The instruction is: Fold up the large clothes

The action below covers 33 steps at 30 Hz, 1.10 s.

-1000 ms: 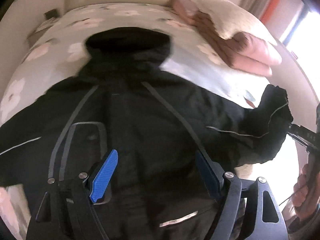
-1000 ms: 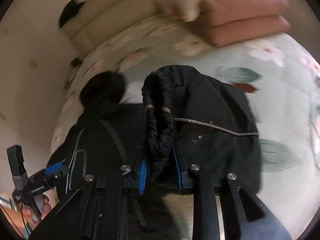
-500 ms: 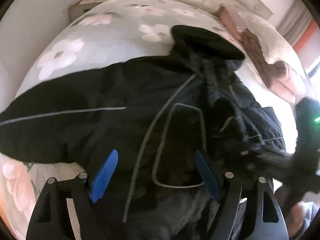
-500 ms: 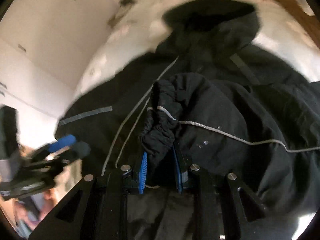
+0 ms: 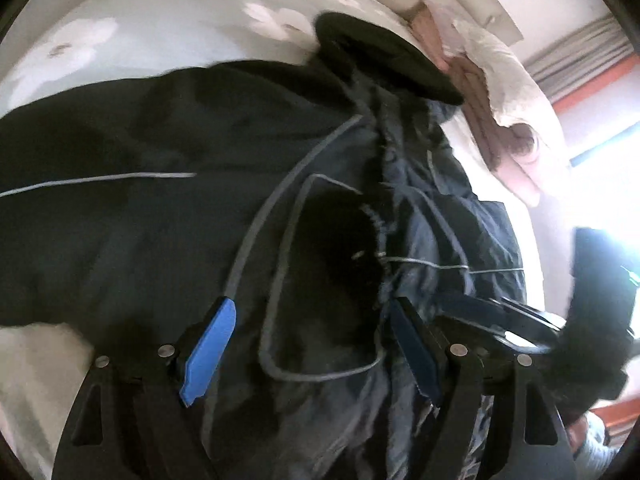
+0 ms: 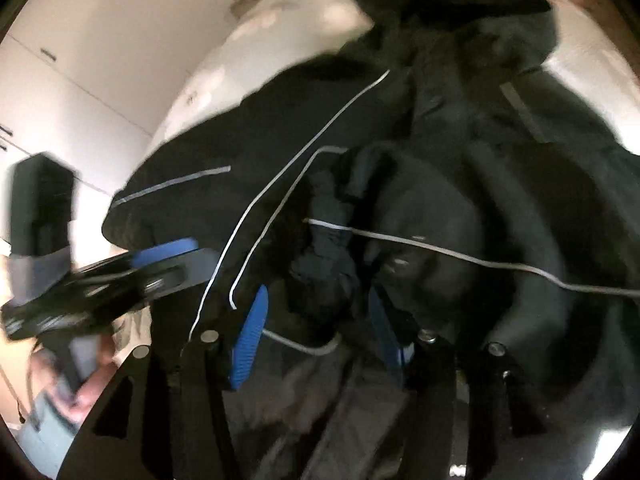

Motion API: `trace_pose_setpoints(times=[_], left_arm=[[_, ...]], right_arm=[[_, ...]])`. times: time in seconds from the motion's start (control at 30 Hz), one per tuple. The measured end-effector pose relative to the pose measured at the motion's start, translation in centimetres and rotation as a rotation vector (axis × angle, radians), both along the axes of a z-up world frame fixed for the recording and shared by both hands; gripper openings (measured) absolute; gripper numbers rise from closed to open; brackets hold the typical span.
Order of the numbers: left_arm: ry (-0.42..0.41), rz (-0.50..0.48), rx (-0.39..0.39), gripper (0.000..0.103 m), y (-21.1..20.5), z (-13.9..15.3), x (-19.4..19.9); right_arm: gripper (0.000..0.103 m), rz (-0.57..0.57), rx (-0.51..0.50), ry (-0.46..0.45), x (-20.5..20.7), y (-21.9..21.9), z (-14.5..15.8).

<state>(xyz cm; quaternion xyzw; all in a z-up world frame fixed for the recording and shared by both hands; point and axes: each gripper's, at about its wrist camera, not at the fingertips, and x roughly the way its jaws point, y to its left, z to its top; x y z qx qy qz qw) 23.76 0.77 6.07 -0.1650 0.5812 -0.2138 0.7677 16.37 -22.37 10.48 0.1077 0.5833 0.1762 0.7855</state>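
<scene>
Black jacket (image 5: pixel 160 200) lies spread on the flowered bed (image 5: pixel 72 40), hood at the far end, its right sleeve cuff (image 6: pixel 324 264) between the half-parted right claw (image 6: pixel 316 336); left claw (image 5: pixel 308 340) hovers wide open, empty, nearby.

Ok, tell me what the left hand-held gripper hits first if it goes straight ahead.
The left hand-held gripper stands open over the black jacket. Straight ahead it would most likely meet the jacket's front panel inside the grey piping loop, though depth is unclear through the fisheye.
</scene>
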Motion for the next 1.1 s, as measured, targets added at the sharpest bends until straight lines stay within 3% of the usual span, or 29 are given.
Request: trace_pose_setpoints(times=[0.17,0.27,0.3,0.33,0.37,0.43,0.53,0.63,0.67,0.77,0.9,0.97,1.1], left_arm=[[0.046,-0.047,0.001,0.081,-5.2,-3.0,2.8],[0.045,-0.072,0.039,0.081,-7.7,-4.3,3.9],[0.024,-0.075,0.072,0.075,-8.6,-4.3,4.2],[0.014,-0.083,0.089,0.043,-9.1,-4.3,4.4],[0.012,-0.099,0.078,0.025,-9.5,-4.1,4.5],[-0.028,-0.086,0.097,0.022,-9.6,-2.5,4.6],[-0.132,-0.015,0.098,0.021,-7.3,2.0,4.5],[-0.172,0.073,0.122,0.021,-3.4,4.0,5.0],[-0.174,0.106,0.153,0.022,-1.7,4.0,5.3],[-0.106,0.191,0.265,0.021,2.3,1.4,6.2],[0.029,0.187,0.312,0.021,4.3,-4.1,6.5],[-0.019,0.190,0.342,0.021,3.7,-3.6,5.8],[-0.120,0.217,0.309,0.022,2.4,0.5,4.4]], right_arm=[[0.056,-0.109,-0.077,-0.005,-2.3,-5.1,0.9],[0.056,-0.178,-0.056,0.036,-2.5,-8.1,0.0],[0.056,-0.193,-0.044,0.042,-2.7,-8.7,-0.2],[0.056,-0.206,-0.044,0.043,-2.7,-9.1,-0.3],[0.056,-0.212,-0.052,0.043,-2.8,-9.4,-0.4],[0.056,-0.228,-0.068,0.031,-3.1,-10.2,0.0],[0.056,-0.256,-0.081,-0.008,-3.9,-11.4,1.6],[0.062,-0.286,-0.127,-0.069,-3.5,-12.3,3.3],[0.067,-0.295,-0.145,-0.080,-3.2,-12.6,3.4],[0.069,-0.321,-0.197,-0.078,-2.1,-13.3,2.3],[0.068,-0.334,-0.260,0.007,0.2,-13.4,-2.7],[0.072,-0.313,-0.308,0.070,0.7,-13.1,-5.9],[0.073,-0.258,-0.425,0.038,1.5,-10.8,-5.7]])
